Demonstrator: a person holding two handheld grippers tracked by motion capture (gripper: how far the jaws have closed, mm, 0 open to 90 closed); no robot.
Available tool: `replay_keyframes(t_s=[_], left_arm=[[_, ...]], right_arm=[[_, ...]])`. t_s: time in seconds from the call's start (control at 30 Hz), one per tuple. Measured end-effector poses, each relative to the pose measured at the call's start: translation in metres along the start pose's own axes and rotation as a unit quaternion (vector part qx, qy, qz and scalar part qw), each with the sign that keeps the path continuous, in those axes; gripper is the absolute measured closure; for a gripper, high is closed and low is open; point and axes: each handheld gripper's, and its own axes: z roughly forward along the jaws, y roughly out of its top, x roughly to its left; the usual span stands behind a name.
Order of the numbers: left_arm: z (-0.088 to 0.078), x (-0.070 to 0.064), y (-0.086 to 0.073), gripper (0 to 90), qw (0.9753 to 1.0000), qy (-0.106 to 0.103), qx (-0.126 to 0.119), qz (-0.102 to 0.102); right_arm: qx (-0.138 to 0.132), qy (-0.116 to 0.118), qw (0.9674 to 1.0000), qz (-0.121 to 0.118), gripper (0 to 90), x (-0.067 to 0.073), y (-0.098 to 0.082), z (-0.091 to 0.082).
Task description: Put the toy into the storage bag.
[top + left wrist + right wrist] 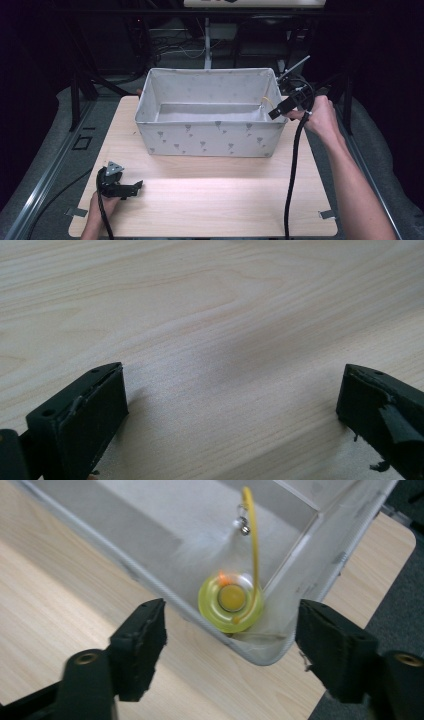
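A pale grey fabric box (210, 137) with a small printed pattern stands on the far half of the wooden table (210, 200). My right gripper (274, 114) hovers open at the box's right rim. In the right gripper view, a round yellow disc (210, 607) with a yellow strap (252, 540) and a small metal clasp (243, 527) shows inside the box's corner (150, 587), beyond the parted jaws of my right gripper (231, 605); it is slightly blurred and the jaws do not touch it. My left gripper (136, 189) rests open on the table's front left, with bare wood between the jaws (232, 367).
The box's inside is otherwise bare grey fabric. Each gripper trails a black cable (292, 165) toward the table's front edge. Dark frame legs and cables stand behind the table. Bits of tape (327, 214) sit at the front corners.
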Motion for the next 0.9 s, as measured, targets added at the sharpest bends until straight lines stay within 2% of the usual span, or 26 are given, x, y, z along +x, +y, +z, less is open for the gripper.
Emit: replay_keyframes(t_s=[0.17, 0.27, 0.4, 0.5, 0.67, 0.9], left_arm=[[0.0, 0.0, 0.0, 0.0, 1.0, 0.0, 0.0, 0.0], [0.0, 0.0, 0.0, 0.0, 1.0, 0.0, 0.0, -0.001], [0.0, 0.0, 0.0, 0.0, 1.0, 0.0, -0.001, 0.001], [0.0, 0.0, 0.0, 0.0, 1.0, 0.0, -0.001, 0.001], [0.0, 0.0, 0.0, 0.0, 1.0, 0.0, 0.0, 0.0], [0.0, 0.0, 0.0, 0.0, 1.0, 0.0, -0.001, 0.0]], right_arm=[[-0.022, 0.01, 0.9995, -0.02, 15.4, 0.017, -0.005, -0.009], [-0.035, 0.01, 0.9988, -0.032, 12.8, 0.028, -0.009, -0.013], [-0.045, 0.014, 0.9979, -0.044, 6.8, 0.042, -0.015, -0.014], [-0.043, 0.015, 0.9975, -0.055, 3.9, 0.049, -0.02, -0.013], [-0.052, 0.021, 0.9961, -0.068, 0.0, 0.061, -0.032, -0.005], [-0.061, 0.031, 0.9944, -0.08, 0.0, 0.074, -0.053, 0.016]])
